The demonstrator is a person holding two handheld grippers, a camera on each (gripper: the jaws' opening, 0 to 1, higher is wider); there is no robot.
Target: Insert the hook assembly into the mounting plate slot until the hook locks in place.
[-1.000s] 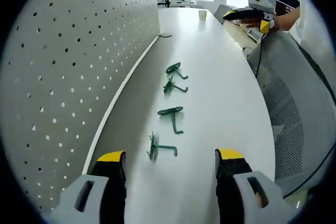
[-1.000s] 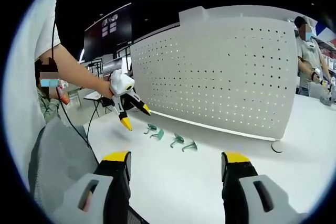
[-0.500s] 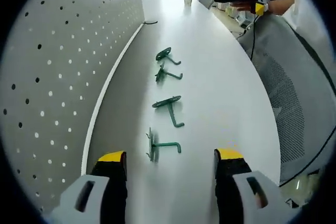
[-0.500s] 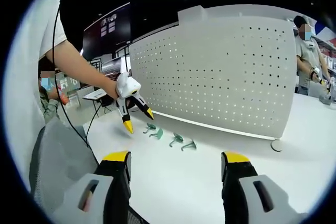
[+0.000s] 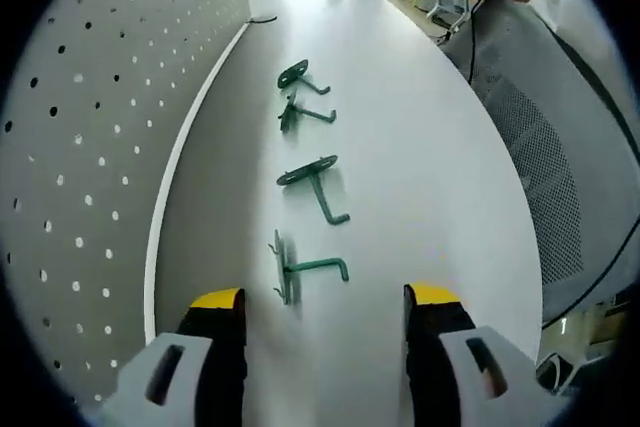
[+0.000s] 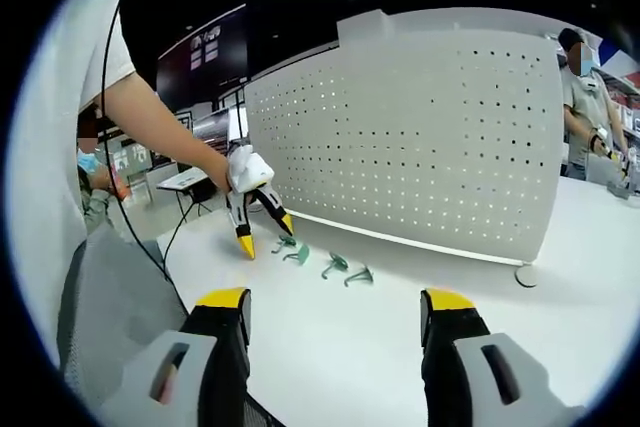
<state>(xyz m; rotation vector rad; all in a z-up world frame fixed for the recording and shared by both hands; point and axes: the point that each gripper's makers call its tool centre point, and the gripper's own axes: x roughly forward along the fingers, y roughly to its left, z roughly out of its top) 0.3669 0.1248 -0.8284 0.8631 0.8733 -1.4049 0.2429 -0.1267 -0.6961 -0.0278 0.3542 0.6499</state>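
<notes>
In the left gripper view the pegboard (image 5: 70, 147) runs along the left, and four green hooks lie in a row on the white table (image 5: 420, 147), the nearest hook (image 5: 300, 269) just ahead of the left claw (image 5: 325, 312), which is wide open and empty. A skewed descent could knock this hook sideways or into the next hook (image 5: 315, 185). The right claw (image 6: 335, 317), also spread and empty, hangs well apart from the hooks.
</notes>
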